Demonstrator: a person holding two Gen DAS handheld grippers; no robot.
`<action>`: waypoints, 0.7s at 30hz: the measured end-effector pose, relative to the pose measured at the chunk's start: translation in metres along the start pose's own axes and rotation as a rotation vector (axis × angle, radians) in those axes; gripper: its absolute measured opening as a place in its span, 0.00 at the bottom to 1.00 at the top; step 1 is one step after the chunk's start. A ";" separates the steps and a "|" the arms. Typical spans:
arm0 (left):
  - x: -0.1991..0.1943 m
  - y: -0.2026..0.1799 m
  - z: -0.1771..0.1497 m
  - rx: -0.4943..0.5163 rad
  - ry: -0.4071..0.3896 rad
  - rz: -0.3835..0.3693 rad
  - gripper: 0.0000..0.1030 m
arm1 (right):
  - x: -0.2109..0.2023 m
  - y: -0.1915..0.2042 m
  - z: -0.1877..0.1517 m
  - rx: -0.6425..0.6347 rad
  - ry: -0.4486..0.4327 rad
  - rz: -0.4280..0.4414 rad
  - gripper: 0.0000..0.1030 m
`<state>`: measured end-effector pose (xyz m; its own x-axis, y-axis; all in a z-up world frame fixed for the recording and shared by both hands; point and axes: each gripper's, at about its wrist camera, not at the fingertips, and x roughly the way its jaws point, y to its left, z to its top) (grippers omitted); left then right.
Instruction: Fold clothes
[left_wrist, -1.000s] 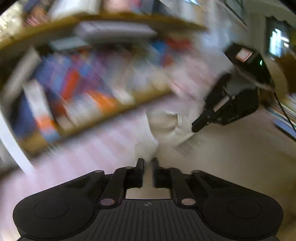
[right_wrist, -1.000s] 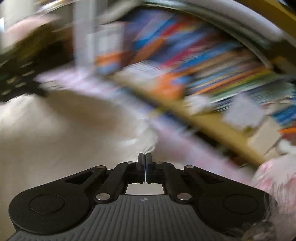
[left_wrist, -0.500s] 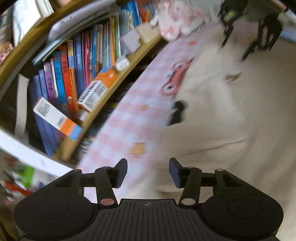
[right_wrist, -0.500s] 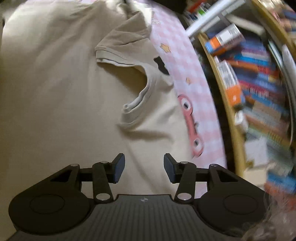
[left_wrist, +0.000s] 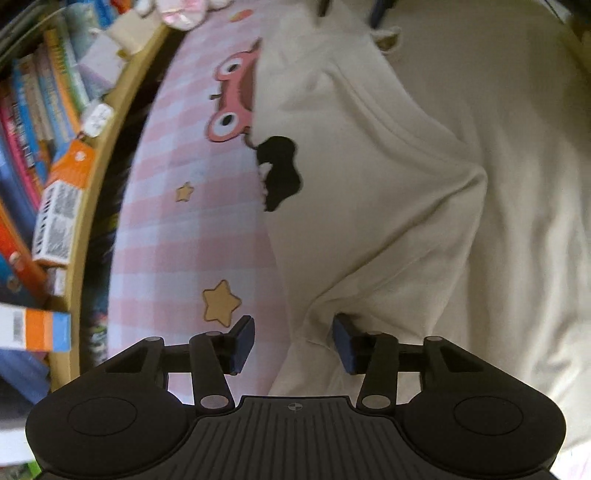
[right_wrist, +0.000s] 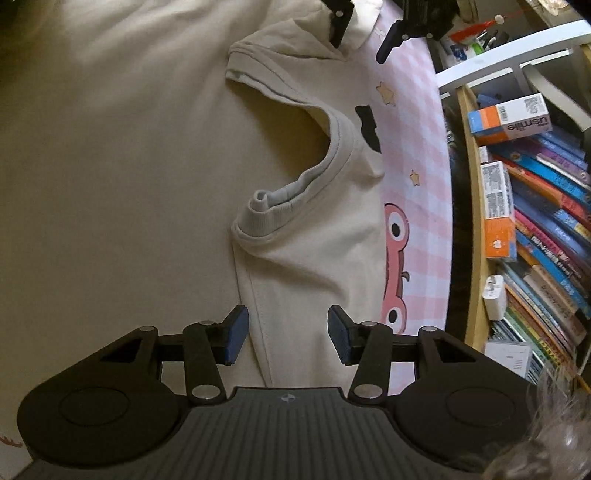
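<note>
A cream T-shirt (right_wrist: 140, 155) lies spread flat on a pink checked mat (right_wrist: 417, 122); its ribbed collar (right_wrist: 295, 184) shows in the right wrist view. In the left wrist view the T-shirt (left_wrist: 388, 166) has a folded ridge and its edge runs between the fingers. My left gripper (left_wrist: 293, 341) is open, low over the shirt's edge, holding nothing. My right gripper (right_wrist: 288, 334) is open over the shoulder part below the collar, holding nothing. The left gripper (right_wrist: 362, 40) also shows at the top of the right wrist view.
The mat (left_wrist: 192, 229) has star prints and a pink cartoon car (left_wrist: 234, 107). A curved wooden bookshelf (right_wrist: 528, 229) full of books and boxes runs along the mat's edge, and it shows at left in the left wrist view (left_wrist: 40, 177). A pink plush (left_wrist: 184, 11) lies at the mat's far end.
A second ago both grippers were shut on the shirt and swinging. They opened, let the shirt drop flat, and now both sit lower and closer over it.
</note>
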<state>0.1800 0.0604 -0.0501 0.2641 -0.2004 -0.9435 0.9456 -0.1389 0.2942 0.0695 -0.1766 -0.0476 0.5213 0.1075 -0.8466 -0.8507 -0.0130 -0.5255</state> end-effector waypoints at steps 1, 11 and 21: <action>-0.001 -0.001 -0.001 0.003 0.000 -0.011 0.43 | 0.001 0.000 0.000 0.000 0.003 0.004 0.43; -0.009 -0.017 -0.010 -0.011 -0.028 -0.088 0.07 | 0.004 -0.003 -0.002 -0.005 -0.021 0.011 0.39; -0.077 0.013 -0.080 -0.580 -0.161 0.313 0.06 | -0.005 -0.015 -0.015 0.004 -0.006 0.057 0.39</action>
<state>0.1873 0.1518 0.0142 0.5529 -0.2950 -0.7793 0.7900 0.4832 0.3775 0.0805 -0.1918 -0.0373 0.4720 0.1124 -0.8744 -0.8790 -0.0156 -0.4765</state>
